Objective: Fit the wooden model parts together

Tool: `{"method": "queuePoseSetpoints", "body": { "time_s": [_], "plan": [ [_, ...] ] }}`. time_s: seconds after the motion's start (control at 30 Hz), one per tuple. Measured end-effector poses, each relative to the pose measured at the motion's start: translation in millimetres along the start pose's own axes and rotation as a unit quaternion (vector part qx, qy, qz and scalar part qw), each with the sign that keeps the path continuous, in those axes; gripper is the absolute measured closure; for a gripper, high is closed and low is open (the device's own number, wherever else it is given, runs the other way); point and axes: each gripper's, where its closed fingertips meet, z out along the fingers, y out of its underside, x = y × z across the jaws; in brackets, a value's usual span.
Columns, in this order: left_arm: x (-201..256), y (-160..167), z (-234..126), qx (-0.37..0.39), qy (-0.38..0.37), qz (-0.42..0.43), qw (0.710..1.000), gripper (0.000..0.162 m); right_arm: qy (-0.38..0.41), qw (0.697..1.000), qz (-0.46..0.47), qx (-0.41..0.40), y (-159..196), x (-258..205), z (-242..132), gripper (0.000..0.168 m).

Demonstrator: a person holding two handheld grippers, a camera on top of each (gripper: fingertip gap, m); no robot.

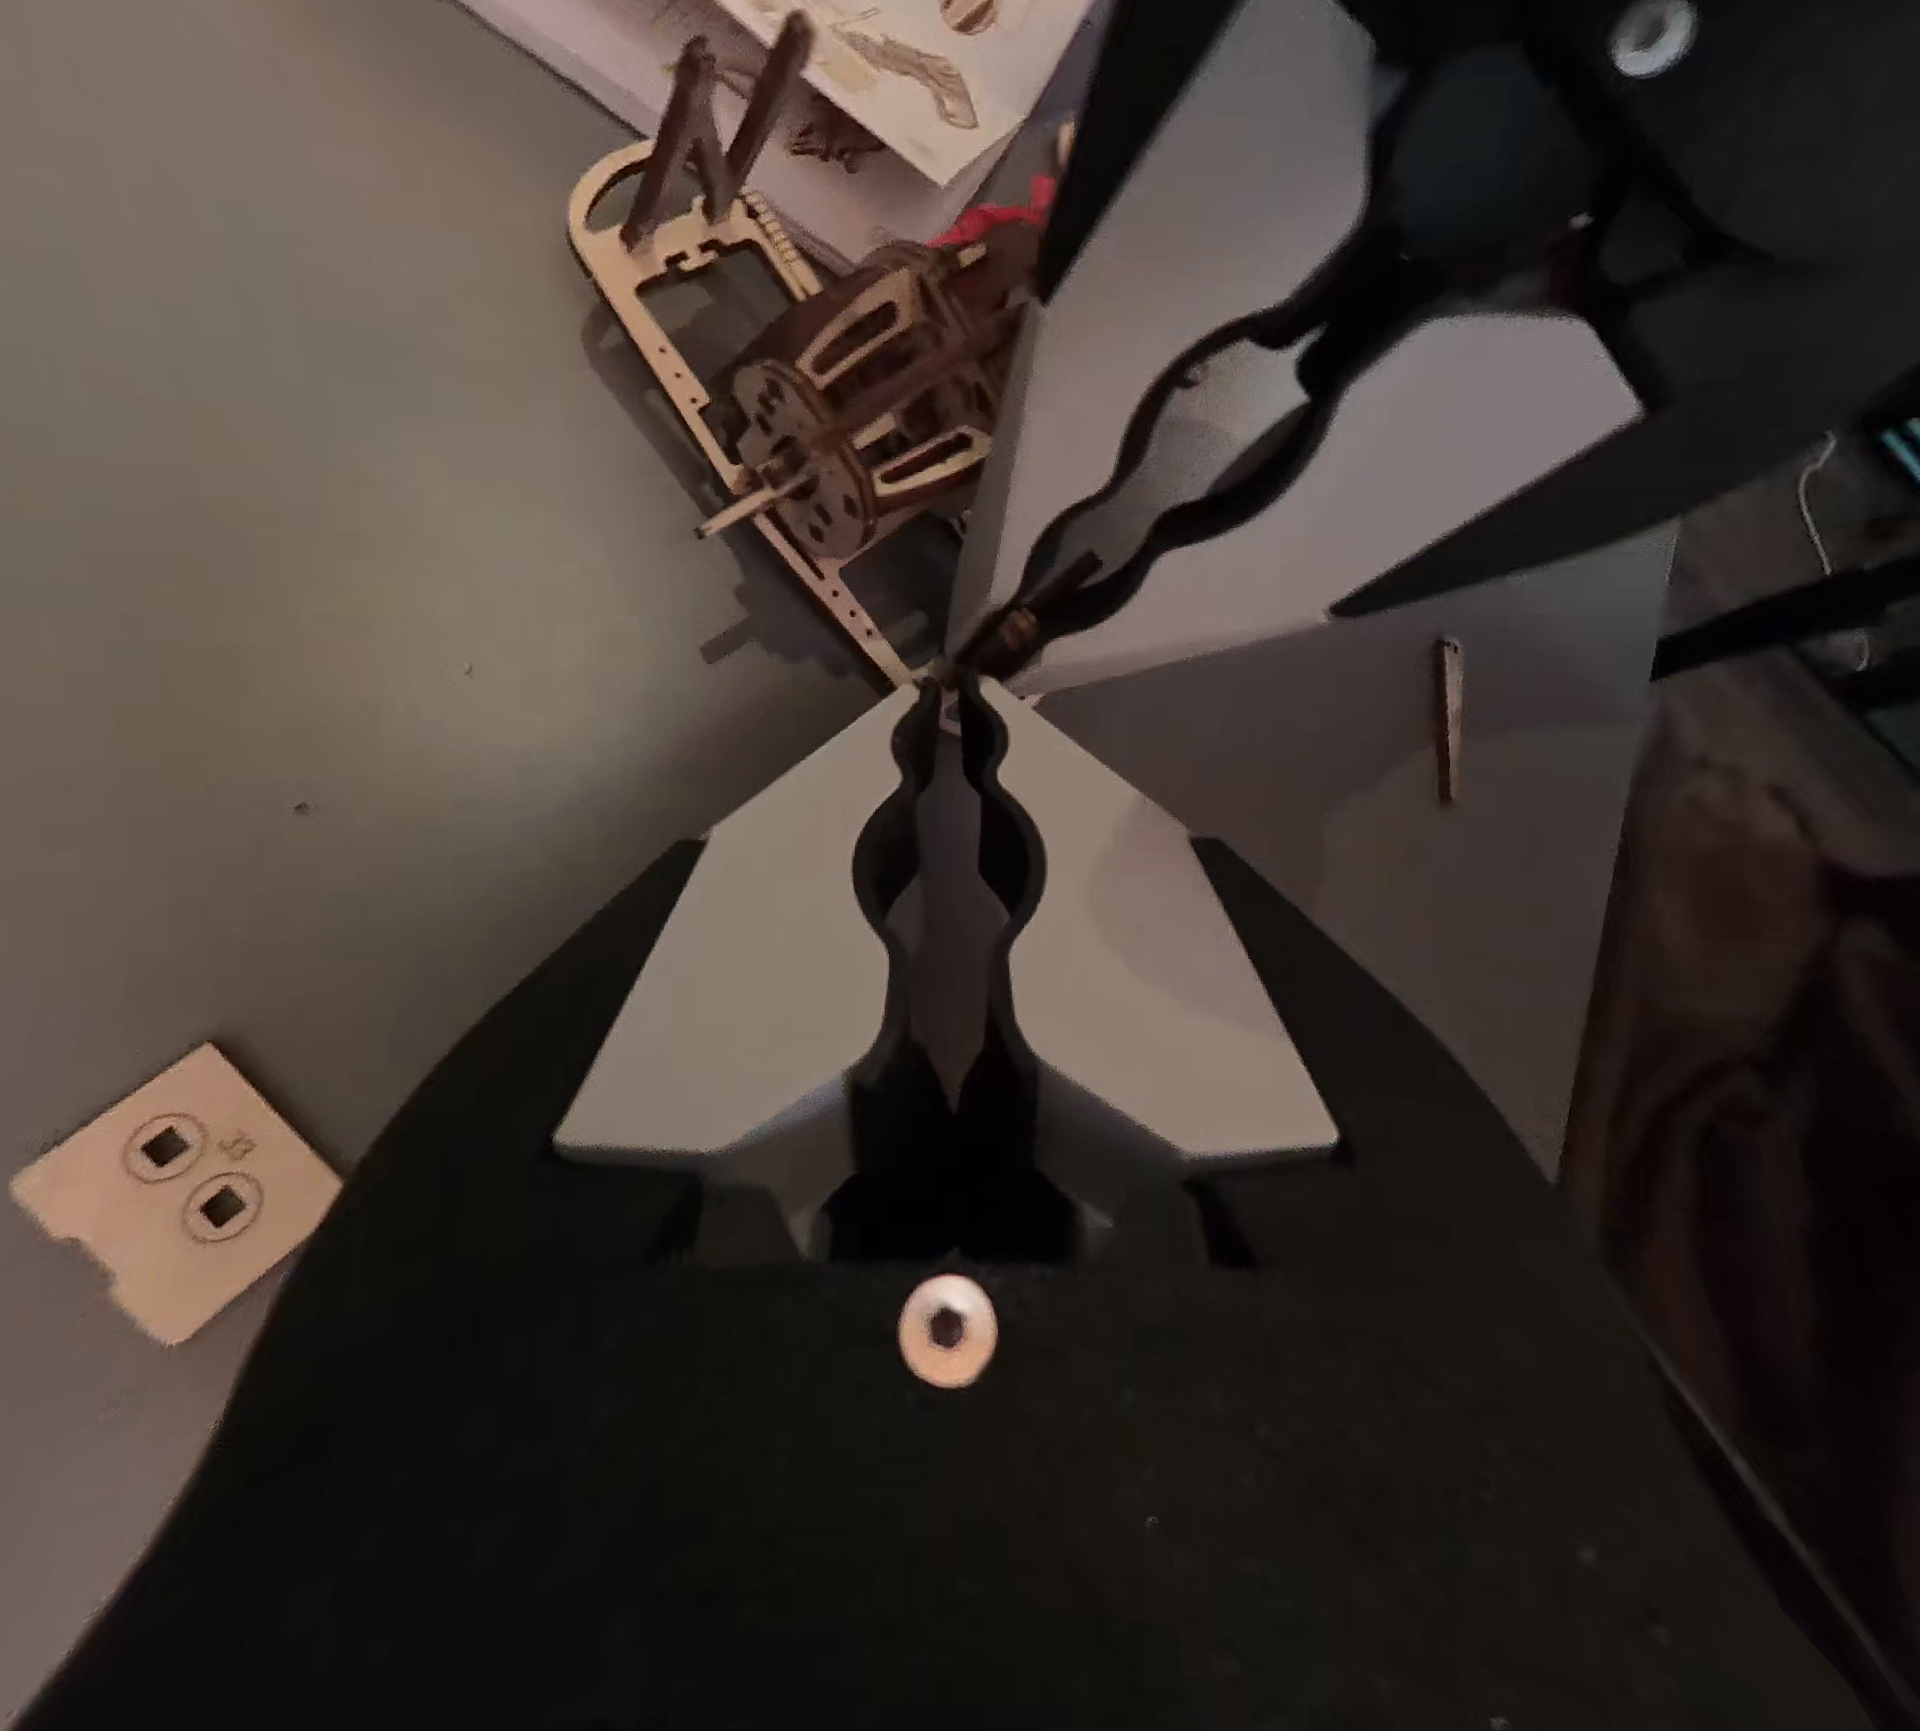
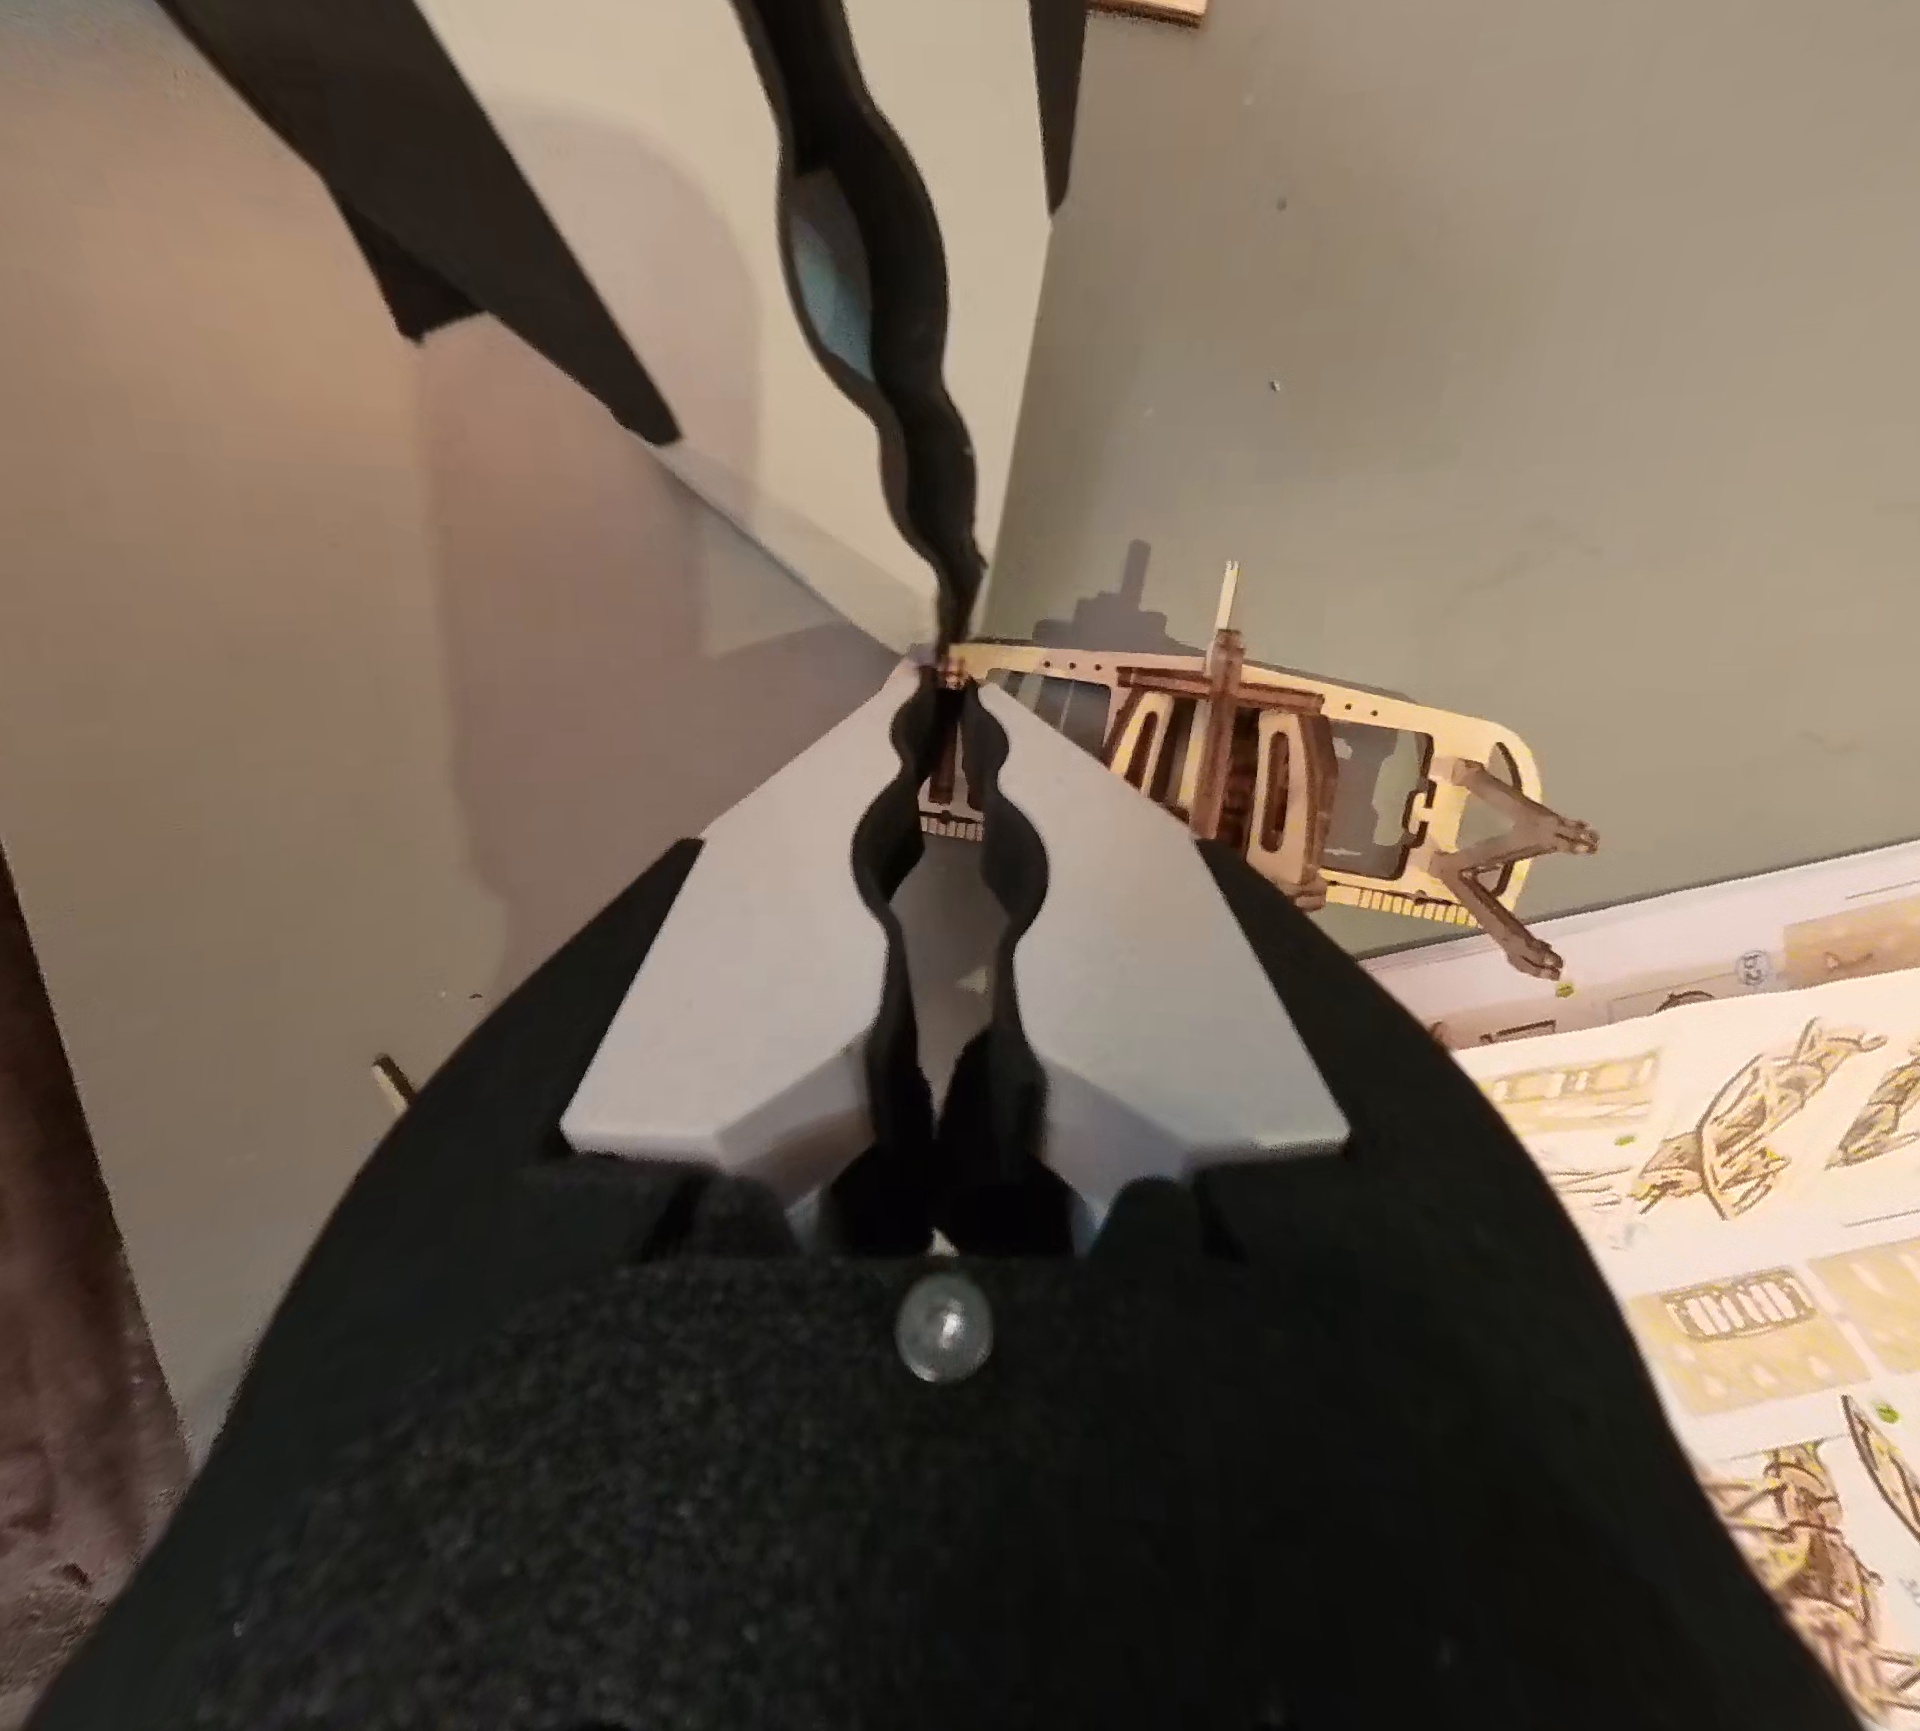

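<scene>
Nearest the lens in the left wrist view is the black, grey-faced left gripper [image 1: 943, 694], its wavy-edged fingers [image 1: 790, 954] drawn almost together at the tips. The right gripper [image 2: 948, 694] meets it tip to tip from the upper right of that view, equally narrowed.

Everything sits on a plain grey desk [image 1: 312, 538] with a few small specks; a dark brownish floor or fabric shows past its edge. A printed assembly sheet with drawings of wooden parts [image 2: 1662, 1162] lies at the far side, cut off by the frame. A small pale plywood offcut with two square holes [image 1: 171, 1188] lies well apart from the model, and a thin wooden stick [image 1: 1449, 715] lies alone near the desk edge.

The long, pale laser-cut wooden model frame carrying a brown spoked drum [image 2: 1247, 746] rests on the desk, its near end right at both sets of fingertips. A tiny brown wooden piece [image 2: 951, 671] sits at that meeting point. The spot is blurred and crowded, so I cannot tell which fingers are clenched on it, or whether either pair actually grips anything. Something red [image 1: 987, 221] peeks out behind the drum, mostly hidden.
</scene>
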Motion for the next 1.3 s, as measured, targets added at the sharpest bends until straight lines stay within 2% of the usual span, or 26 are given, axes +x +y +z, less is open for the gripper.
{"method": "queuePoseSetpoints", "body": {
  "time_s": [0.03,0.1,0.27,0.37,0.47,0.6,0.87,1.07,1.13,1.3],
  "plan": [
    [3,0,-2,0.001,0.008,0.011,1.0,0.162,0.001,1.0,-0.007,0.0,0,0,0,0.167],
    [9,4,-4,-0.01,0.028,0.037,0.999,0.147,0.001,1.0,-0.018,-0.002,0,0,0,0.167],
    [3,4,-1,-0.059,0.016,0.111,0.992,0.147,-0.003,1.0,-0.027,-0.003,0,-1,-1,0.166],
    [0,-6,-7,-0.062,0.006,0.154,0.986,0.147,0.002,1.0,-0.029,-0.006,3,0,-1,0.165],
    [8,-18,-14,-0.055,0.03,0.172,0.983,0.151,0.024,0.999,-0.041,-0.028,11,1,4,0.162],
    [14,-13,-7,-0.084,0.037,0.216,0.972,0.153,0.046,0.997,-0.055,-0.012,12,1,4,0.16],
    [18,-19,4,-0.064,0.064,0.208,0.974,0.153,0.049,0.998,-0.049,0.003,16,3,-3,0.156],
    [21,-19,9,-0.057,0.077,0.223,0.97,0.161,0.035,0.998,-0.044,0.016,20,-4,-7,0.148],
    [23,-15,11,-0.065,0.083,0.232,0.967,0.161,0.033,0.998,-0.034,0.047,17,-8,-15,0.148],
    [25,-13,12,-0.069,0.089,0.253,0.961,0.162,0.024,0.998,-0.009,0.061,26,-11,-19,0.15]
  ]
}}
